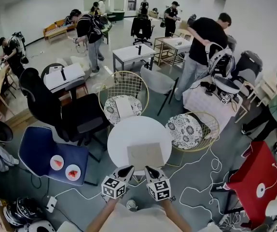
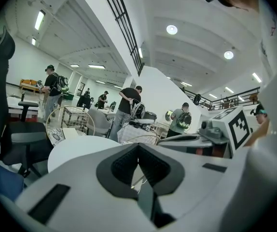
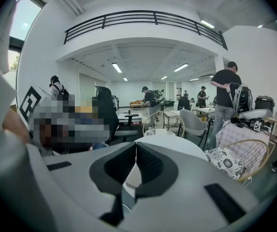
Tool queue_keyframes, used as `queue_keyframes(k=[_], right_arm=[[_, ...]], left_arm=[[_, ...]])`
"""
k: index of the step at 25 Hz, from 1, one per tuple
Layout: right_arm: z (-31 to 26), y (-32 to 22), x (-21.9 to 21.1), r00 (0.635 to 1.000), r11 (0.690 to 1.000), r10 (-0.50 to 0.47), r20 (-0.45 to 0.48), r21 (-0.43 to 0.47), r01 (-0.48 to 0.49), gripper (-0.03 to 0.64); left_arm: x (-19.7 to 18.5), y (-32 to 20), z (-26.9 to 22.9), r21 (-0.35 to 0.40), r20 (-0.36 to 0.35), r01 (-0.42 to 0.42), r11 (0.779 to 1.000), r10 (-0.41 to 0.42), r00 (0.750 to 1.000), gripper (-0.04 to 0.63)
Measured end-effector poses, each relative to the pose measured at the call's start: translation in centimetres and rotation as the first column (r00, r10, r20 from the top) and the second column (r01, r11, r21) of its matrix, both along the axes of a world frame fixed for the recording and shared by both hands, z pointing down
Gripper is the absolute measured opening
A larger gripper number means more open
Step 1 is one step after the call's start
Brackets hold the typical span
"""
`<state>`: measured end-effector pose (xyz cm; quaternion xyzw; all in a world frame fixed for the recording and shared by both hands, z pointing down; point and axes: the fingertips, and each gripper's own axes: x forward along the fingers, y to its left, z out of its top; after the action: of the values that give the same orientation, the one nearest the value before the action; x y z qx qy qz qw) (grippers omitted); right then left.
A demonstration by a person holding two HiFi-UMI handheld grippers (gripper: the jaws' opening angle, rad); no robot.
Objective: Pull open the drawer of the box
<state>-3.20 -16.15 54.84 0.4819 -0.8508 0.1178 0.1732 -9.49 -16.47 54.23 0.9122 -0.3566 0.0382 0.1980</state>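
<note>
A flat tan box [image 1: 145, 154] lies on the near half of a round white table [image 1: 124, 134]; I cannot make out its drawer. My left gripper [image 1: 128, 168] and right gripper [image 1: 150, 168] hover side by side at the table's near edge, tips just short of the box and pointing at it. In the left gripper view the left gripper [image 2: 138, 147] has its dark pads meeting with nothing between them, and the white table [image 2: 76, 149] lies ahead. In the right gripper view the right gripper [image 3: 136, 146] is likewise shut and empty.
Two wire chairs with patterned cushions [image 1: 122, 108] [image 1: 186, 129] ring the table. A black office chair [image 1: 56, 110] and a blue chair holding two plates [image 1: 56, 161] stand at the left. A red table [image 1: 254, 178] and floor cables [image 1: 201, 178] are at the right. People work behind.
</note>
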Motion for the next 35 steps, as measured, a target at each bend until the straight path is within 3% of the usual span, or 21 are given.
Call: queue_keyframes(k=[13, 28, 35], right_arm=[[0.2, -0.5, 1.2, 0.999, 0.998, -0.052, 0.006, -0.024, 0.052, 0.015], [2.6, -0.5, 4.4, 0.998, 0.996, -0.031, 0.048, -0.085, 0.035, 0.015], [7.1, 2.7, 4.7, 0.998, 0.983, -0.017, 0.057, -0.183, 0.027, 0.015]], left_arm=[[1.0, -0.8, 1.0, -0.036, -0.009, 0.044, 0.998, -0.044, 0.999, 0.011], [2.6, -1.1, 3.3, -0.084, 0.064, 0.066, 0.994, -0.061, 0.996, 0.012], [2.3, 1.9, 7.4, -0.171, 0.079, 0.082, 0.982, -0.07, 0.994, 0.011]])
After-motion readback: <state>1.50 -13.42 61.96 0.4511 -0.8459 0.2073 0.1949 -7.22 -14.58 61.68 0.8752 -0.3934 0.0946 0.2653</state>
